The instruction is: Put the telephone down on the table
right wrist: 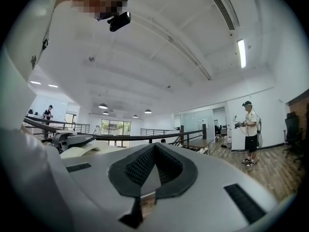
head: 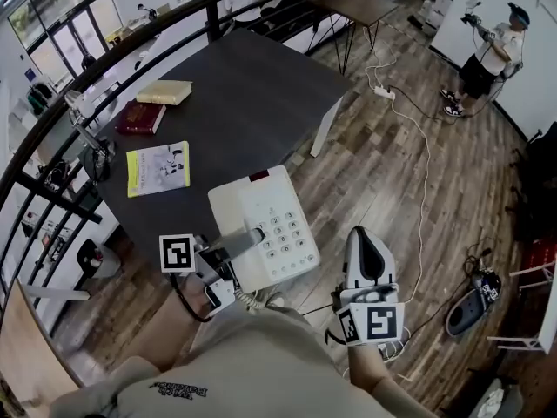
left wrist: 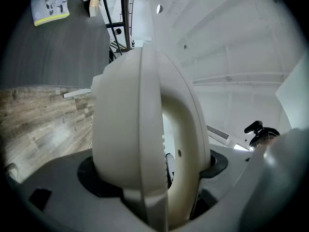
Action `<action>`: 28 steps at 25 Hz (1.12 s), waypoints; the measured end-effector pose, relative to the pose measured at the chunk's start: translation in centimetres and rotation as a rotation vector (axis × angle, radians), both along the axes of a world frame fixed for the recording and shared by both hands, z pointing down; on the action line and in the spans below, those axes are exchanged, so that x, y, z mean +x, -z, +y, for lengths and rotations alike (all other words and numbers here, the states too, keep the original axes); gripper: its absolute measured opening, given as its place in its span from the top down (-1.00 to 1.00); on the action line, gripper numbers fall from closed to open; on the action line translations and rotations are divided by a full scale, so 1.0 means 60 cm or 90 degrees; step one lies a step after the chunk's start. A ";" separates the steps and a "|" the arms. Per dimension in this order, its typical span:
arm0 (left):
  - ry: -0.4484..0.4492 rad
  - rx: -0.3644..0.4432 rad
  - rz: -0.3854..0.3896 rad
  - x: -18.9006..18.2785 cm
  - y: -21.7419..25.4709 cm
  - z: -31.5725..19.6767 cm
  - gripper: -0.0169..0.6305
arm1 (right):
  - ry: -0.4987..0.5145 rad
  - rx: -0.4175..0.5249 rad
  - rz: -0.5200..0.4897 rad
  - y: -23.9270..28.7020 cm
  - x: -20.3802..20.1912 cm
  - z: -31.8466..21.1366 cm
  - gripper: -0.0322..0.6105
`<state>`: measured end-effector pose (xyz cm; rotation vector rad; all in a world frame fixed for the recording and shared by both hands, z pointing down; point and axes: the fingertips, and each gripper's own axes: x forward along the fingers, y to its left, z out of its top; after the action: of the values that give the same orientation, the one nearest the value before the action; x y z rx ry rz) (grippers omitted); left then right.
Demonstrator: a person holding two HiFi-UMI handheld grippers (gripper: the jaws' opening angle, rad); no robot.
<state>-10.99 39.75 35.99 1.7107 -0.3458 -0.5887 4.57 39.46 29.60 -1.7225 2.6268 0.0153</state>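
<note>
A white push-button telephone [head: 265, 225] hangs in the air over the near corner of the dark grey table [head: 244, 94], its coiled cord dangling below it. My left gripper [head: 239, 242] is shut on its left side. In the left gripper view the cream body of the telephone [left wrist: 140, 129] fills the space between the jaws of the left gripper [left wrist: 152, 170], with the table [left wrist: 53, 52] beyond it. My right gripper [head: 364, 238] is off to the right above the wooden floor, apart from the phone. The right gripper [right wrist: 154, 151] is shut with nothing in it.
On the table lie a yellow-edged booklet [head: 157, 167], a red book [head: 141, 117] and a tan book [head: 164, 91]. A desk lamp [head: 87, 133] stands at its left edge by a black railing. A white cable and power strip [head: 383, 92] cross the floor. A person [head: 492, 55] stands far right.
</note>
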 end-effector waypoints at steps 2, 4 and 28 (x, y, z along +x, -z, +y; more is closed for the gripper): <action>-0.007 0.021 -0.023 0.020 0.001 -0.004 -0.42 | 0.002 0.005 0.001 -0.001 0.017 -0.007 0.90; -0.014 0.032 -0.038 0.039 0.000 -0.010 -0.42 | 0.007 0.011 0.005 -0.001 0.027 -0.017 0.90; -0.108 0.068 -0.023 0.127 -0.047 -0.382 -0.42 | -0.047 0.012 0.031 -0.058 0.095 -0.359 0.90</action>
<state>-3.35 16.81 38.78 1.8336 -0.1952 -0.4601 10.26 17.92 33.10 -1.8343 2.5855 0.0829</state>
